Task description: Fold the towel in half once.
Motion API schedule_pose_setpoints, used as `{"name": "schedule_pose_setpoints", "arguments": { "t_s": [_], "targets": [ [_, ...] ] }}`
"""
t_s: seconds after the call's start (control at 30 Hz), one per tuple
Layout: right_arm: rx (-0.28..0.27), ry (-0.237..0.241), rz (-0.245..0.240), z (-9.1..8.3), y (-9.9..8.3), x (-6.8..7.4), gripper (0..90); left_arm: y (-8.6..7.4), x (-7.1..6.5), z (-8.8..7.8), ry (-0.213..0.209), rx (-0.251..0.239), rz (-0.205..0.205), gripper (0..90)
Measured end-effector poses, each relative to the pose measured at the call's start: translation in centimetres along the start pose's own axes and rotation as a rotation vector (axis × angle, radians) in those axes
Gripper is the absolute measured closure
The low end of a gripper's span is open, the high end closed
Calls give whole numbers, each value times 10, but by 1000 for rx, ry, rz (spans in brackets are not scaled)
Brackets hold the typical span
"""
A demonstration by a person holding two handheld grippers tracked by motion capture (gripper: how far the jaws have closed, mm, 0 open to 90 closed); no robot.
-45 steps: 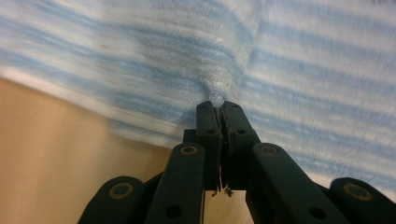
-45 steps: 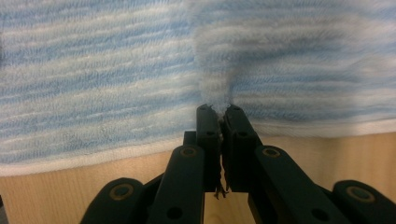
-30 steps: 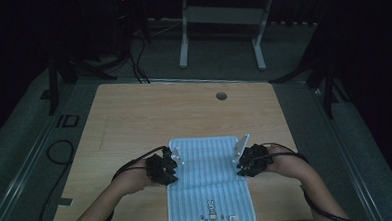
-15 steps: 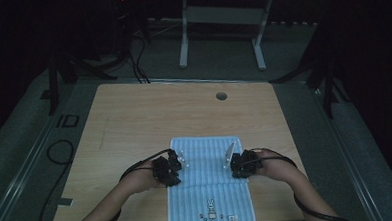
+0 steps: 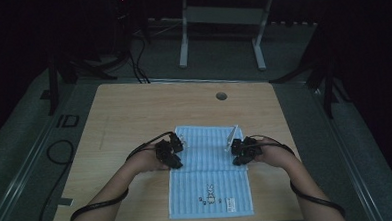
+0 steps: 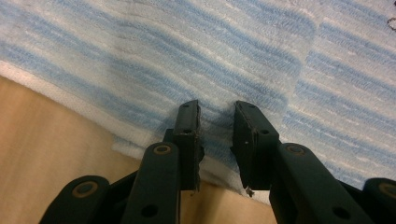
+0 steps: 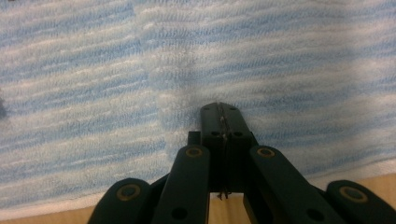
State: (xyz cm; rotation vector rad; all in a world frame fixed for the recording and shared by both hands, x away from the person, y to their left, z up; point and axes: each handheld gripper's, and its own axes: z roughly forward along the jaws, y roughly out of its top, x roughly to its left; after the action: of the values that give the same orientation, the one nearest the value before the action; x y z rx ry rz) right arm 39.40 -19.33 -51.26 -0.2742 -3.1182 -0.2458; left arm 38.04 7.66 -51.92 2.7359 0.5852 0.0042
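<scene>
I see a light blue and white striped terry towel [image 5: 209, 177] lying on the pale wooden table [image 5: 134, 113], at the near middle, its far part folded back over itself so a doubled layer sits there. Small dark printed marks show near its near edge. My left gripper [image 5: 171, 150] is at the towel's left edge; in the left gripper view [image 6: 215, 122] its black jaws stand slightly apart, with the towel's edge lying in the gap between them. My right gripper [image 5: 240, 151] is at the right edge; in the right gripper view [image 7: 220, 116] its jaws are pressed together, and a thin sliver of cloth appears pinched in the seam. A round grommet hole [image 5: 221, 96] sits in the table's far part, well apart from the towel.
</scene>
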Motion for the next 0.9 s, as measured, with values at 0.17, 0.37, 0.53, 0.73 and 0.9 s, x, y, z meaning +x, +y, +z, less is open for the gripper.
{"name": "schedule_pose_setpoints", "arguments": {
  "t_s": [0.17,0.37,0.53,0.73,0.9],
  "targets": [
    [19,-3,5,0,4,-11,895,2,13,0,-14,2,-15,704],
    [52,14,3,0,9,-13,890,7,10,0,-15,61,14,696],
    [79,57,-22,1,11,-8,898,10,2,-1,-20,109,49,699],
    [18,12,-7,-22,8,-17,800,16,14,-27,56,95,33,561],
    [-11,-63,26,-41,5,-49,712,22,34,-37,122,77,7,538]
  ]
}}
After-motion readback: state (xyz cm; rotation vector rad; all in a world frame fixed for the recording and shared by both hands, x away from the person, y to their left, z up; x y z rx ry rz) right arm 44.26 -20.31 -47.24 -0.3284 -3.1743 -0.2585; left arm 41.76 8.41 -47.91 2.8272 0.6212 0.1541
